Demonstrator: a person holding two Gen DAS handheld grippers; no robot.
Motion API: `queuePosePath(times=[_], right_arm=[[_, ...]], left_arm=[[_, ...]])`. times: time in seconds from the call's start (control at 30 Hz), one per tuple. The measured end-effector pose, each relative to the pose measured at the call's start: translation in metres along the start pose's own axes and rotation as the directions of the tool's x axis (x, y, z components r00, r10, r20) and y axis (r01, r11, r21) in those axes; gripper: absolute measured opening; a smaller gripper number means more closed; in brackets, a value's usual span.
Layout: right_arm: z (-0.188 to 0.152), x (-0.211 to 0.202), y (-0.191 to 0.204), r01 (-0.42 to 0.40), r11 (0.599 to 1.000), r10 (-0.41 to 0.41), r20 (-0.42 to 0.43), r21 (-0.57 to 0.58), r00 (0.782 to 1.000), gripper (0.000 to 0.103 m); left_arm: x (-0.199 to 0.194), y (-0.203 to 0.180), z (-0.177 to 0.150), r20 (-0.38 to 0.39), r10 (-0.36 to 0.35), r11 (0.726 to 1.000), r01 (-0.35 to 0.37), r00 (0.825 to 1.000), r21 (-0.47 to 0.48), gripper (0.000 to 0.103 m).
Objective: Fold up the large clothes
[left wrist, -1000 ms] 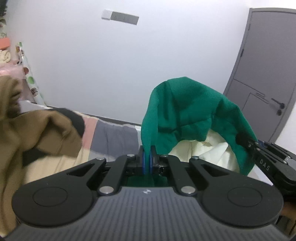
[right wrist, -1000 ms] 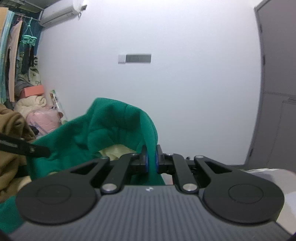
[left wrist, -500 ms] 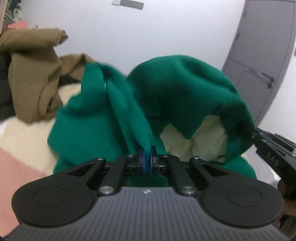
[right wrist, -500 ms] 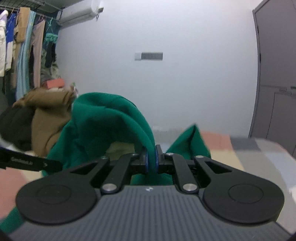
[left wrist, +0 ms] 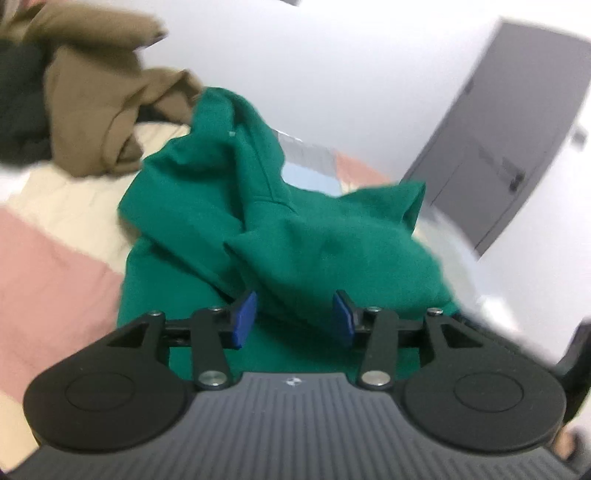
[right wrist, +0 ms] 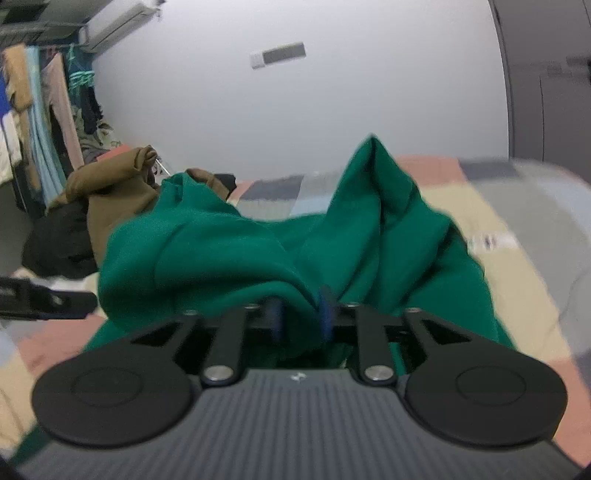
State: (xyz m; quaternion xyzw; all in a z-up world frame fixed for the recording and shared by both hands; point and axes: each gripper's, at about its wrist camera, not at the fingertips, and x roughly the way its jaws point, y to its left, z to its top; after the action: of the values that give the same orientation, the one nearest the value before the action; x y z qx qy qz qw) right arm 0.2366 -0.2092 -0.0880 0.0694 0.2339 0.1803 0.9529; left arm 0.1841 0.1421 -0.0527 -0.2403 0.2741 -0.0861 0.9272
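Lying crumpled on the bed, the green hoodie fills the middle of both wrist views, bunched into thick folds with one peak standing up at 12 o'clock in the right wrist view.

Left gripper: jaws opening, blue pads standing well apart. Green fabric lies between and under them; neither pad presses on it as far as the blurred frame shows.

Right gripper: jaws opening, gap narrower than the left's. A fold of the hoodie sits between the blue pads; the pads look just beside the cloth, not clamped on it, though motion blur keeps this uncertain.

The left gripper's body shows as a dark bar at 9 o'clock in the right wrist view.

Surroundings: brown garment heaped at 10 o'clock of the hoodie in the left wrist view, touching its upper edge, with a black garment further toward 9 o'clock. Bed cover is a patchwork of pink, cream, grey and pale blue blocks. Grey door at 2 o'clock in the left wrist view. White wall behind the bed, with a small switch plate at 12 o'clock; hanging clothes and an air conditioner at 10 to 11 o'clock in the right wrist view.
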Motion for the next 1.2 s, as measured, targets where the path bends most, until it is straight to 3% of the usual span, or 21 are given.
queuePosePath(times=[0.07, 0.1, 0.17, 0.37, 0.5, 0.6, 0.67, 0.8, 0.93, 1.07, 1.13, 1.2], right_arm=[[-0.003, -0.005, 0.0, -0.004, 1.0, 0.004, -0.023, 0.022, 1.0, 0.038], [-0.003, -0.009, 0.001, 0.0, 1.0, 0.001, -0.035, 0.028, 0.999, 0.05], [-0.007, -0.017, -0.001, 0.002, 0.999, 0.001, -0.048, 0.048, 0.999, 0.06], [-0.01, -0.042, -0.012, -0.085, 0.981, 0.088, -0.009, 0.174, 0.996, 0.07], [-0.006, -0.037, 0.007, -0.12, 0.988, 0.117, 0.035, 0.096, 0.992, 0.07], [-0.006, -0.033, 0.029, -0.138, 0.99, 0.14, 0.107, -0.027, 0.984, 0.08], [-0.005, -0.027, 0.042, -0.157, 0.983, 0.168, 0.135, -0.09, 0.976, 0.082], [-0.005, -0.001, 0.061, -0.209, 0.967, 0.225, 0.098, -0.149, 0.969, 0.082], [-0.021, 0.031, 0.071, -0.164, 0.955, 0.178, 0.037, -0.245, 0.983, 0.081], [-0.031, 0.051, 0.074, -0.116, 0.943, 0.108, -0.045, -0.311, 0.993, 0.066], [-0.031, 0.049, 0.073, -0.108, 0.944, 0.097, -0.053, -0.312, 0.994, 0.047], [-0.027, 0.044, 0.072, -0.1, 0.946, 0.089, -0.05, -0.307, 0.995, 0.02]], left_arm=[[-0.012, 0.014, 0.004, 0.035, -0.044, 0.995, 0.047, 0.998, -0.093, 0.057], [-0.02, 0.012, 0.005, 0.048, -0.057, 0.991, 0.062, 0.997, -0.118, 0.06], [-0.02, 0.019, 0.01, 0.058, -0.067, 0.984, 0.076, 0.996, -0.161, 0.06], [0.003, 0.023, 0.014, 0.028, -0.09, 0.972, 0.094, 0.996, -0.216, 0.06], [0.02, 0.022, 0.013, 0.003, -0.098, 0.971, 0.096, 0.995, -0.22, 0.06], [0.034, 0.023, 0.011, -0.021, -0.093, 0.97, 0.086, 0.995, -0.227, 0.06], [0.042, 0.022, 0.01, -0.034, -0.085, 0.972, 0.075, 0.996, -0.222, 0.06], [0.05, 0.025, 0.01, -0.044, -0.066, 0.975, 0.055, 0.997, -0.216, 0.06], [0.055, 0.026, 0.009, -0.05, -0.041, 0.98, 0.03, 0.998, -0.197, 0.06], [0.055, 0.024, 0.009, -0.036, -0.008, 0.987, 0.002, 0.999, -0.163, 0.06], [0.053, 0.024, 0.009, -0.024, -0.01, 0.986, 0.005, 1.0, -0.165, 0.06], [0.049, 0.024, 0.011, -0.01, -0.013, 0.986, 0.011, 1.0, -0.165, 0.06]])
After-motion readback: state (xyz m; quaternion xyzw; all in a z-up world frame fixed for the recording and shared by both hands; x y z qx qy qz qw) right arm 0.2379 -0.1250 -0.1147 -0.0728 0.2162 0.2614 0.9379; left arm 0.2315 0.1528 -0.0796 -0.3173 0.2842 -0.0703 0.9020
